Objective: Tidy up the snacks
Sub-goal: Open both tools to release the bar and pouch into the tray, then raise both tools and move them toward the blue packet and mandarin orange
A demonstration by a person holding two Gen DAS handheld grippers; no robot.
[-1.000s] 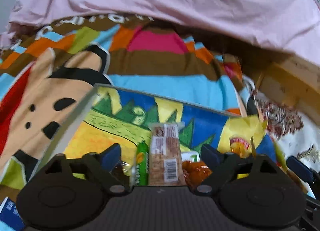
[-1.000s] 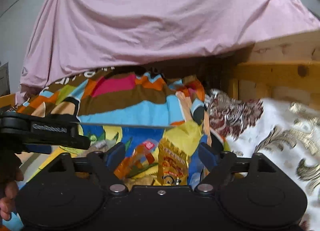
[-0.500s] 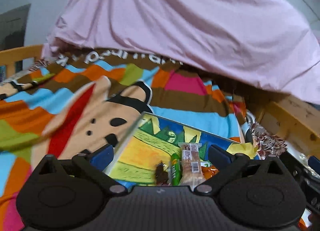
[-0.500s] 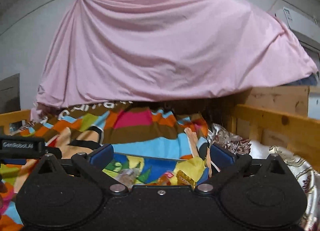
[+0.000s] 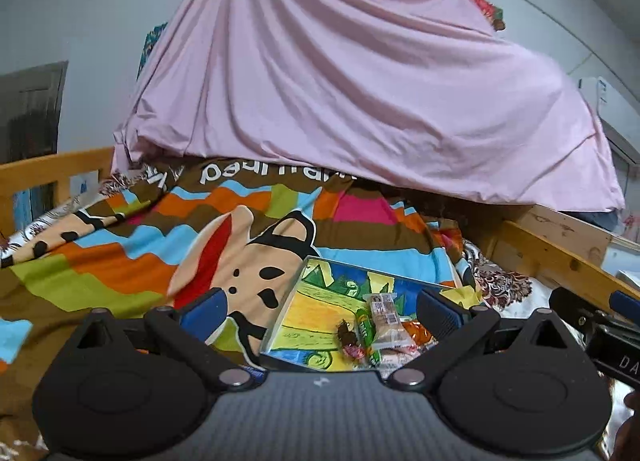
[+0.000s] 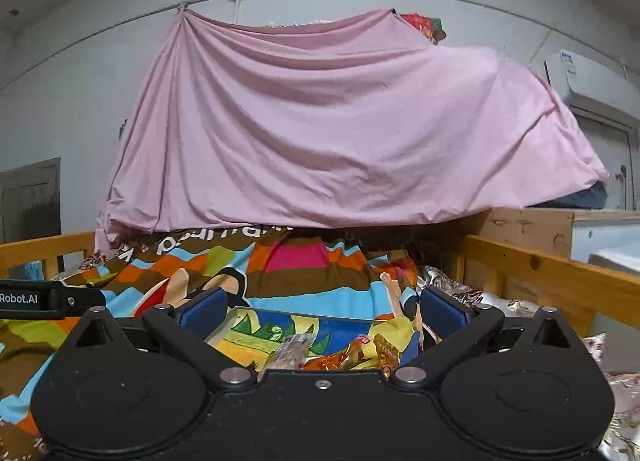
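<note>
A flat tray with a bright cartoon print [image 5: 316,315] lies on the striped blanket, also in the right wrist view [image 6: 256,327]. Several snack packets lie in it: a brown wafer bar [image 5: 385,321], a green stick pack [image 5: 366,331], a dark candy [image 5: 347,337] and orange packets [image 5: 418,335]. The right wrist view shows the wafer bar [image 6: 290,349], orange packets [image 6: 340,357] and a yellow packet [image 6: 386,347]. My left gripper [image 5: 320,311] is open and empty, above and behind the tray. My right gripper [image 6: 322,313] is open and empty, raised over the tray's near side.
A pink sheet [image 5: 360,101] hangs over the far end of the bed. Wooden bed rails run along the left [image 5: 48,177] and right [image 6: 552,273]. The right gripper's body [image 5: 600,337] shows at the right edge, the left gripper's body [image 6: 36,299] at the left edge.
Both grippers have lifted and drawn back from the tray, which now looks smaller and lower in both views. Both stay open and empty. The snacks have not moved.
</note>
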